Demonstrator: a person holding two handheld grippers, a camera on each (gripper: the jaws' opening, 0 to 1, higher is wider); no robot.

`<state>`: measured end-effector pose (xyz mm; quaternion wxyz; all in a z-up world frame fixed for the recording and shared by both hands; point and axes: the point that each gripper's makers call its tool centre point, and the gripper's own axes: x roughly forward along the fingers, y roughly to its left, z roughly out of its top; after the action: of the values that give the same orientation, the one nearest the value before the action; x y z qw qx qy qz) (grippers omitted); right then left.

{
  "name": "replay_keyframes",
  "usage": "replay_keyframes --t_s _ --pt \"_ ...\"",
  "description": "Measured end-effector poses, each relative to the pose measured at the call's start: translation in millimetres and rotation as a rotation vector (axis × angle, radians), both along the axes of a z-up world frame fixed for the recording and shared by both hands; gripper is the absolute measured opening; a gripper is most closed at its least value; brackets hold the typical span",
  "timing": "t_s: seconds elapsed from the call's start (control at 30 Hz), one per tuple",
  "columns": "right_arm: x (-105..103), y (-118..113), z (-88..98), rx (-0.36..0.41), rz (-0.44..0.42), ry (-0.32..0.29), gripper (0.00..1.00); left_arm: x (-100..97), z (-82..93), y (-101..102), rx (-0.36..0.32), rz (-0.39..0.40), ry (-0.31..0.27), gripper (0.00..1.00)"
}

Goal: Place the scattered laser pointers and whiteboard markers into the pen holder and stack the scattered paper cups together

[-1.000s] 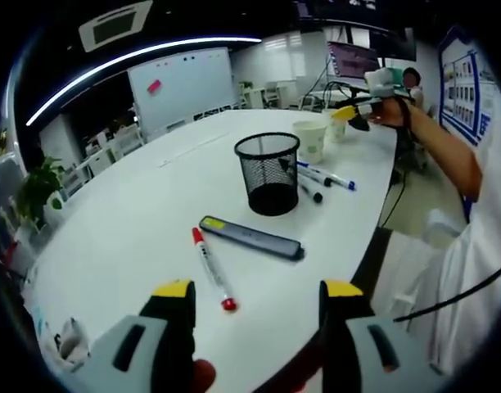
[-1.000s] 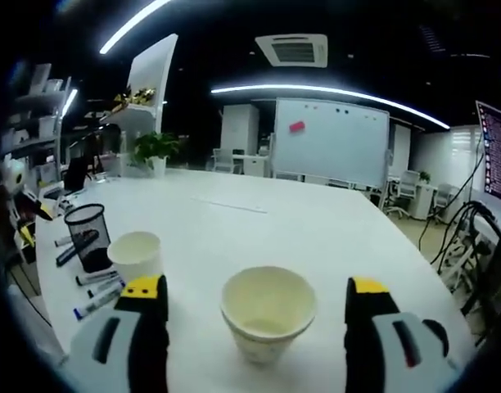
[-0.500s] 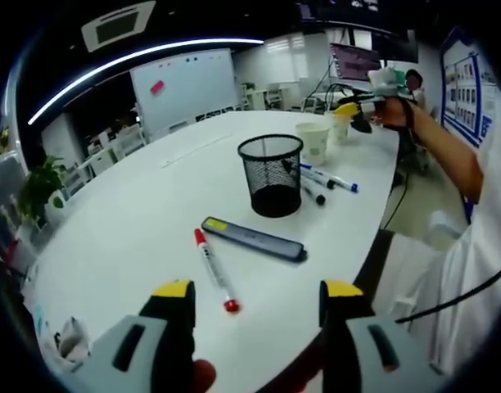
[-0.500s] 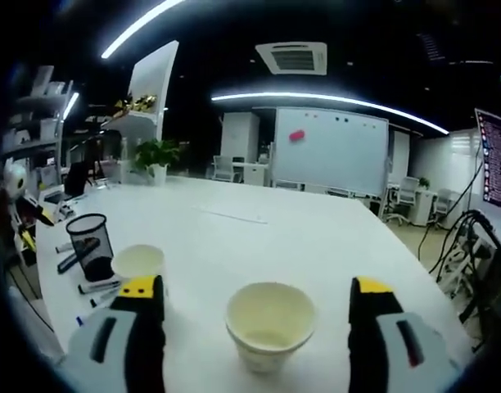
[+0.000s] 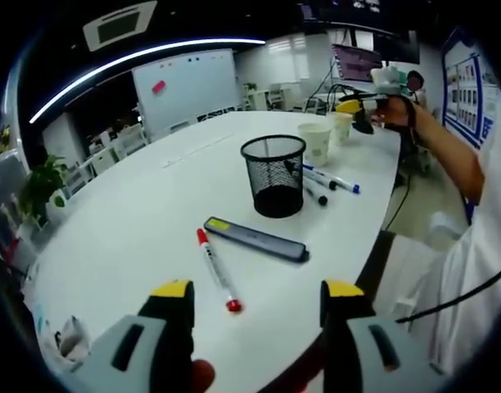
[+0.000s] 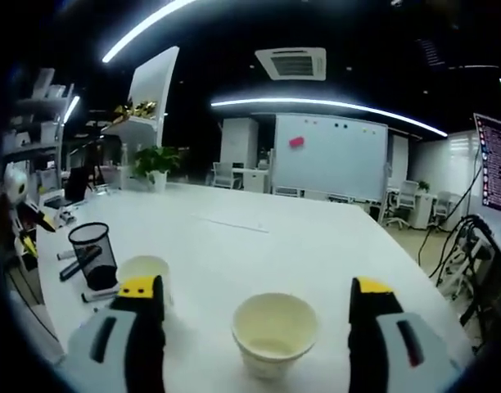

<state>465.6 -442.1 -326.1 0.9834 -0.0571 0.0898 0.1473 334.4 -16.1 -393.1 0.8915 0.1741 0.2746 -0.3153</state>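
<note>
In the left gripper view a black mesh pen holder [image 5: 273, 174] stands mid-table. In front of it lie a dark laser pointer [image 5: 255, 239] and a red-capped marker [image 5: 216, 269]. Blue and black markers [image 5: 328, 179] lie behind the holder, beside two paper cups [image 5: 314, 142]. My left gripper [image 5: 250, 293] hangs open above the near table edge, short of the red marker. My right gripper [image 6: 255, 291] stands open around and above a paper cup [image 6: 274, 333]; a second cup [image 6: 143, 273] and the pen holder [image 6: 93, 252] sit to its left.
The white table [image 5: 152, 205] is long and oval, its edge close to a person's sleeve [image 5: 447, 155] at the right. A whiteboard [image 6: 328, 160] and office chairs stand at the far end. A potted plant [image 6: 155, 158] sits far left.
The right gripper has risen and drawn back a little from the cup, which now sits lower between its jaws. The left gripper has barely shifted.
</note>
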Motion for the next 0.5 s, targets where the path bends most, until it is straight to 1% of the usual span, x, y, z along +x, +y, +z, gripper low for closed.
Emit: replay_keyframes --t_s 0.1,0.2,0.33,0.5 --pt "-0.6 3.9 1.4 0.003 0.007 -0.002 0.94 0.5 0.4 0.7 0.001 0.006 -0.003 0.63" --pt "-0.3 2.6 2.4 0.001 0.005 -0.008 0.95 -0.3 0.5 0.0 0.001 0.004 -0.004 0.63" --pt "1.0 -1.7 7.0 0.015 -0.021 -0.027 0.93 0.0 -0.6 0.8 0.005 0.0 -0.001 0.63" --pt "0.4 -0.4 7.8 0.036 -0.025 -0.027 0.93 0.3 -0.6 0.9 0.002 0.001 0.0 0.63"
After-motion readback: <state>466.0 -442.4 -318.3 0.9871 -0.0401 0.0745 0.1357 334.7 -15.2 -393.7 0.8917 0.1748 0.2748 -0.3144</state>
